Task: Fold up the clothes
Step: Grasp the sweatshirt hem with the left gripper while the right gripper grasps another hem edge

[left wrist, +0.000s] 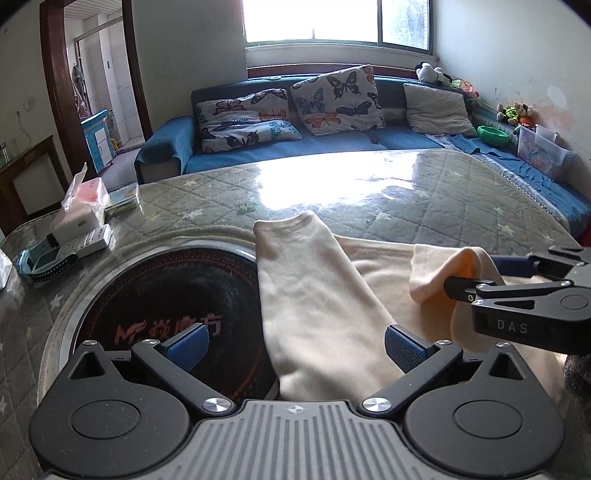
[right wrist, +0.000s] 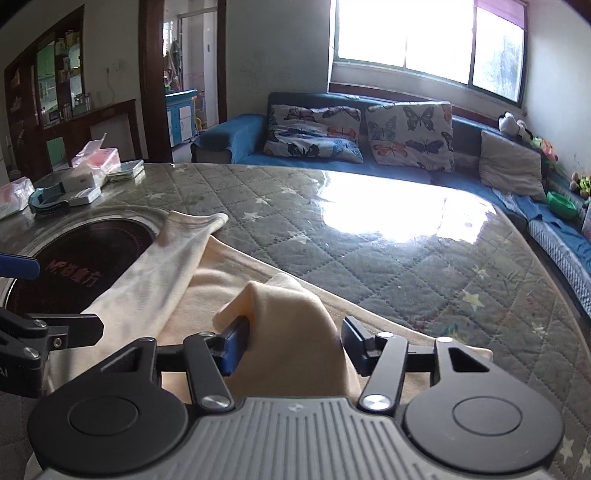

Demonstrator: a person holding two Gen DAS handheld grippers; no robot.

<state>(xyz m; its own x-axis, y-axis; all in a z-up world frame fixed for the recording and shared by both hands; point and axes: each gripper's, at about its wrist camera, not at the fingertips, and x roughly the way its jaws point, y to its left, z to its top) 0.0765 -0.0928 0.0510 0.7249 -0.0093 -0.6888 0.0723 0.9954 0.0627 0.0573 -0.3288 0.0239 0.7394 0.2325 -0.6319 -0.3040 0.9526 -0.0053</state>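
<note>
Cream cloth — a soft garment (left wrist: 332,295) — lay spread over the near part of the table (right wrist: 369,240), one long piece of it draped across the rim of the round dark hob (left wrist: 166,295) set into the tabletop. My left gripper (left wrist: 295,345) hung over that piece with its blue pads (left wrist: 188,345) wide apart, closed on nothing. My right gripper (right wrist: 293,345) had a raised fold of the same garment standing between its fingers; the left pad touched the cloth, the right one stood just clear, so I could not tell whether it truly held.

As for containers, a clear plastic bin (left wrist: 541,149) sat at the far right end of the sofa (left wrist: 332,140), something colourful inside it that I could not make out, and a green bowl (left wrist: 493,134) sat just beside it. On the table's left edge lay a tissue pack (left wrist: 86,195), a white box (left wrist: 79,221) and a teal watch (left wrist: 40,262).

A quilted grey cover with pale stars lay under glossy clear sheeting, glaring where the window (left wrist: 332,18) struck it. Behind ran the blue sofa with 2 butterfly cushions (left wrist: 336,99) and 1 plain grey cushion (left wrist: 436,107).
</note>
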